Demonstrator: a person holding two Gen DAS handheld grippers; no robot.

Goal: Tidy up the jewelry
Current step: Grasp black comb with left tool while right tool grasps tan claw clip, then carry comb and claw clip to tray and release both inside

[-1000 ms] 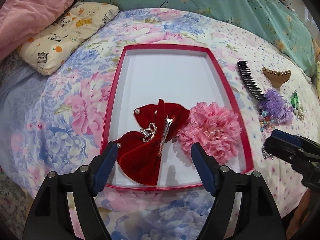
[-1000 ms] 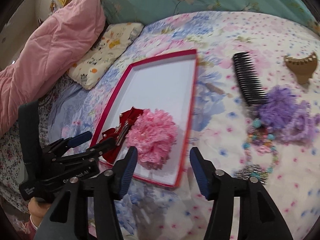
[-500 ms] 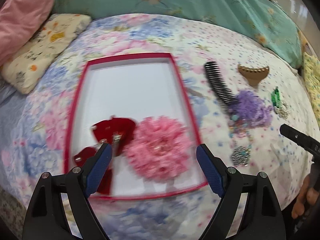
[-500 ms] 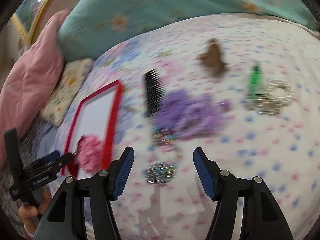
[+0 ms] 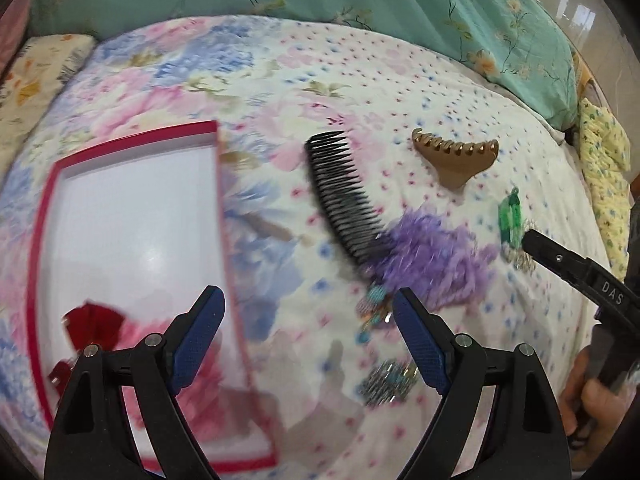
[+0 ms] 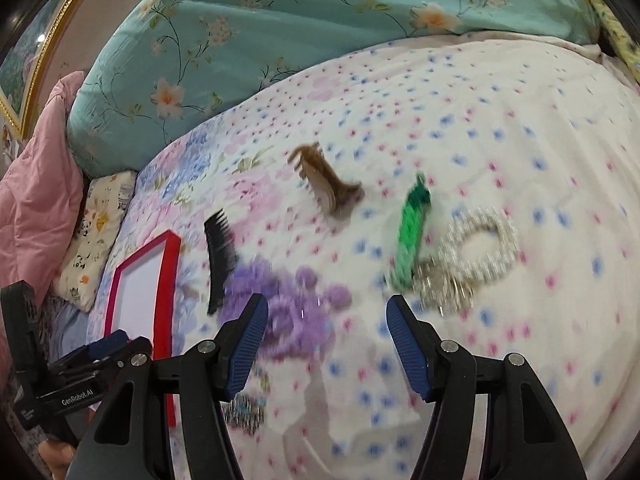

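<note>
left wrist | 1 red tray (image 5: 218, 184) | 1 black comb (image 5: 344, 196) | 1 gold comb (image 5: 456, 158) | both tongs apart, empty

From my left wrist view, open bedspread (image 5: 304, 360) runs up the middle of the frame between the red tray rim (image 5: 230, 264) at left and the clutter at right. That clutter blocks me: black comb (image 5: 340, 196), purple pompom (image 5: 432, 260) touching its lower end, beaded pieces (image 5: 386, 384) below. In my right wrist view, the right half of the frame is bare cloth; the green clip (image 6: 412, 232) and rhinestone ring (image 6: 480, 244) lie at centre right, just beside each other.
</note>
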